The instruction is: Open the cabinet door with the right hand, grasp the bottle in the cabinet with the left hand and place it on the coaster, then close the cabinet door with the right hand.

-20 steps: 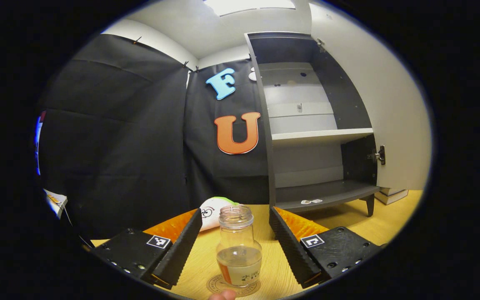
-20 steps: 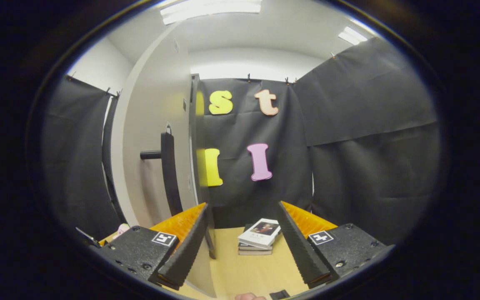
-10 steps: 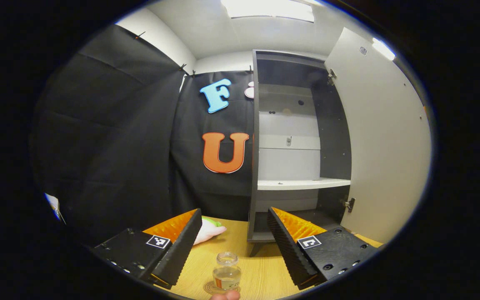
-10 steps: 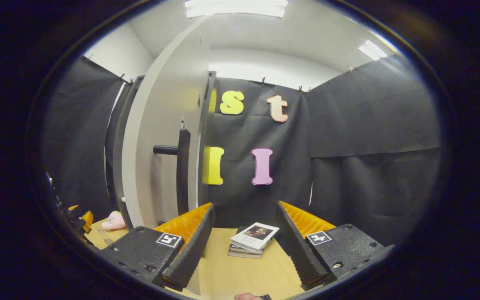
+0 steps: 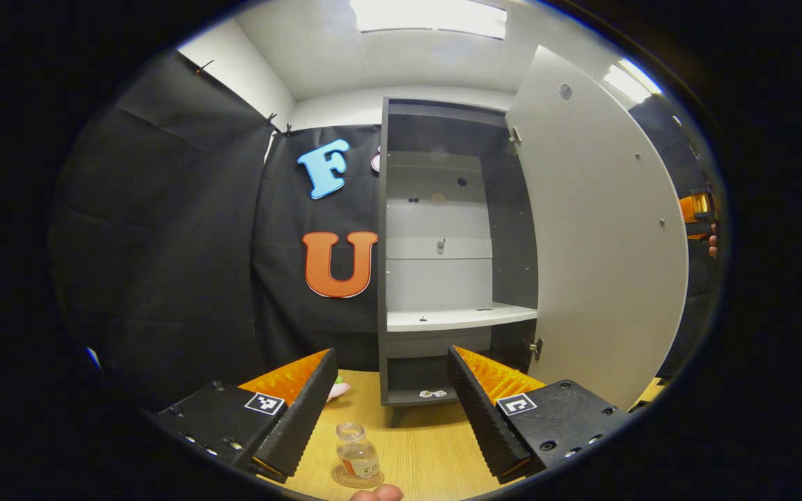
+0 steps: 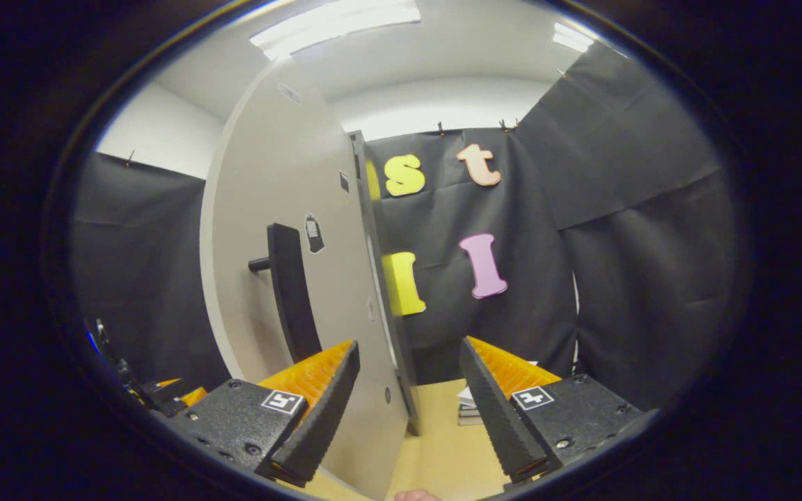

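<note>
1. Bottle (image 5: 357, 457): small clear jar, open at the top, some liquid in the bottom; it stands upright on a round coaster (image 5: 357, 478) on the wooden table (image 5: 429, 452), out in front of the cabinet.
2. Left gripper (image 5: 392, 410): fingers spread wide, nothing between them. The bottle sits low between the two fingers in the left gripper view, farther off and touched by neither.
3. Cabinet (image 5: 443, 278): dark frame, pale back panel, one pale shelf (image 5: 460, 319) across the middle, dark floor below. Two small pale markers lie on the lower floor near the front edge.
4. Cabinet door (image 5: 603, 243): pale, swung open to the right on its hinges.
5. Right gripper (image 6: 408, 410): fingers spread apart, gripping nothing. The door's edge runs down between the two fingers, nearer the left one.
6. Door handle (image 6: 289, 292): dark vertical bar on the door's outer face, above the gripper's left finger and apart from it.
7. A stack of books (image 6: 469, 409) lies on the table behind the right gripper's right finger, mostly hidden.
8. A pink-and-green soft toy (image 5: 337, 390) peeks out beside the left gripper's left finger.
</note>
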`<state>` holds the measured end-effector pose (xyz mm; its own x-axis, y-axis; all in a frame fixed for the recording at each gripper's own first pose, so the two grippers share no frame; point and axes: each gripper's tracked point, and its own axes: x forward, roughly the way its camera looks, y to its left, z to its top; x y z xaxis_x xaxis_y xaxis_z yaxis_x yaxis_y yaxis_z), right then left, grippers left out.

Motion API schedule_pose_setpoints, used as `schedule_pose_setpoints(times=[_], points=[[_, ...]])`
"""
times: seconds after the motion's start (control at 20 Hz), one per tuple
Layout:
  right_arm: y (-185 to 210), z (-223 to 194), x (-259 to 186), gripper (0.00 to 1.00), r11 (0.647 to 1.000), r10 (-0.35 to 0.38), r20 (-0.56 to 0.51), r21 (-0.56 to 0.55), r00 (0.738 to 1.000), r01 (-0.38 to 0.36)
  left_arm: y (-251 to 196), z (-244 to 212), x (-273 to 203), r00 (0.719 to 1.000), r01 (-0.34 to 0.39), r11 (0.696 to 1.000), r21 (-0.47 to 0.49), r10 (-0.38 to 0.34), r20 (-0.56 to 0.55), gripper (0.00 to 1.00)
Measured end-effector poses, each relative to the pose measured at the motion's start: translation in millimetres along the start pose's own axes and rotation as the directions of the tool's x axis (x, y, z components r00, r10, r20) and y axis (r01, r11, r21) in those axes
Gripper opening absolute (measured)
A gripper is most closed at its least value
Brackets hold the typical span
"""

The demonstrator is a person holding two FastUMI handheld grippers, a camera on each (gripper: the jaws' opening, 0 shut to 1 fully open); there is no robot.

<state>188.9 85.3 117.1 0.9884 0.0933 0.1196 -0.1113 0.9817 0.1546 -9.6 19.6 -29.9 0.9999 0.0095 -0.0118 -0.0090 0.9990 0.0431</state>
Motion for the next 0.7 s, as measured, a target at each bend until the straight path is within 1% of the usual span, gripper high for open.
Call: schedule_pose_setpoints(times=[0.15,0.3,0.5,0.6,0.65,0.7], points=[[33.4,-4.6,8.9,0.94,0.994,0.088,-0.021,-0.059,0.996,-0.090,3.3,-2.2,-4.9,1.000,-0.007,1.000,0.011,0.007,-0.009,0.95],[65.6,-9.4,23.0,0.94,0.982,0.150,-0.048,-0.108,0.987,-0.155,5.9,-5.1,-8.3,1.000,-0.013,1.000,-0.005,0.012,-0.019,0.95],[109.9,-19.0,46.9,0.94,0.969,0.219,-0.068,-0.101,0.973,-0.225,16.9,-10.4,-13.2,0.999,-0.038,0.999,-0.005,0.038,-0.034,0.95],[136.0,-25.1,66.5,0.94,0.955,0.268,-0.086,-0.109,0.960,-0.276,25.0,-11.3,-16.7,0.998,-0.057,0.998,0.013,0.057,-0.034,0.95],[146.1,-29.6,76.9,0.94,0.951,0.272,-0.098,-0.124,0.957,-0.283,26.8,-12.4,-18.9,0.998,-0.062,0.998,0.018,0.063,-0.032,0.95],[156.1,-33.8,87.1,0.89,0.947,0.279,-0.107,-0.135,0.954,-0.292,30.3,-13.5,-19.7,0.997,-0.067,0.997,0.023,0.068,-0.033,0.95]])
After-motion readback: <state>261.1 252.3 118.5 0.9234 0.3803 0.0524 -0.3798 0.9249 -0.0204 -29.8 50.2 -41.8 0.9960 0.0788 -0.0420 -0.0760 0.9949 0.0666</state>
